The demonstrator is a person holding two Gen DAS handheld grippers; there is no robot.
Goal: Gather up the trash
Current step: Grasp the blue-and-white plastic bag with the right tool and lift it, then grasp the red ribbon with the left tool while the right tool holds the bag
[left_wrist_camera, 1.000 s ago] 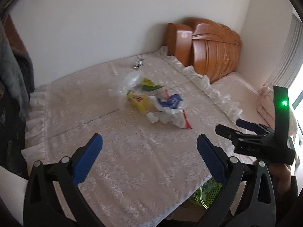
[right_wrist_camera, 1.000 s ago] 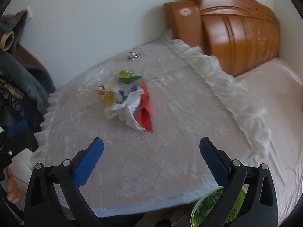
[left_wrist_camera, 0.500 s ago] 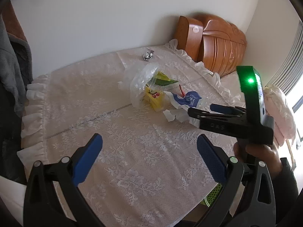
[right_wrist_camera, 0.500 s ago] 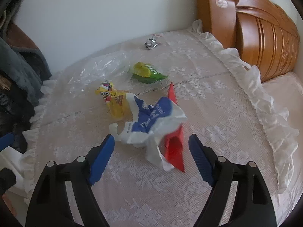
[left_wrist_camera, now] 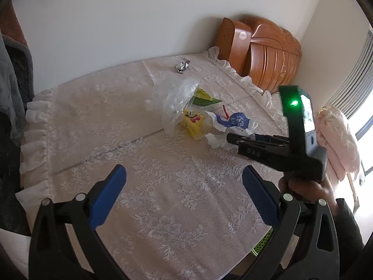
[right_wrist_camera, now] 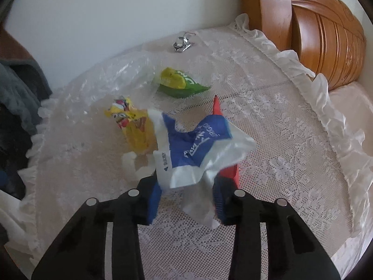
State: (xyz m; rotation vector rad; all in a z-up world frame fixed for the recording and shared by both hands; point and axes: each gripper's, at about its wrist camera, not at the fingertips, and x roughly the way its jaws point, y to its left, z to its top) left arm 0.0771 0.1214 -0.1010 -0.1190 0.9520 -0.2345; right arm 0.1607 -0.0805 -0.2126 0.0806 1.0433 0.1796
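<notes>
right gripper has just been closing, and its two blue pads now press on the near end of the crumpled blue-and-white wrapper, which bulges up between them; from the left wrist view the same gripper reaches in from the right with its tips buried in that wrapper. just beyond the wrapper, and partly under it, a red wrapper pokes out towards the far side. ahead and to the left of the right gripper lies a yellow cartoon-print packet, touching the blue-and-white one. farther ahead sits a green and yellow packet, and left of that a clear plastic bag spreads flat (its edges are hard to trace against the cloth). well beyond all of these, near the wall, is a small ball of silver foil.

left gripper hangs over bare lace bedspread with its jaws wide apart and nothing between them; the trash pile is ahead of it and a little to the right. a hand in a dark sleeve grips the right tool's handle just beside the left gripper's right finger. below that finger a bit of green mesh basket shows past the bed's edge. far ahead on the right stands a wooden headboard, and grey clothing hangs at the far left.
</notes>
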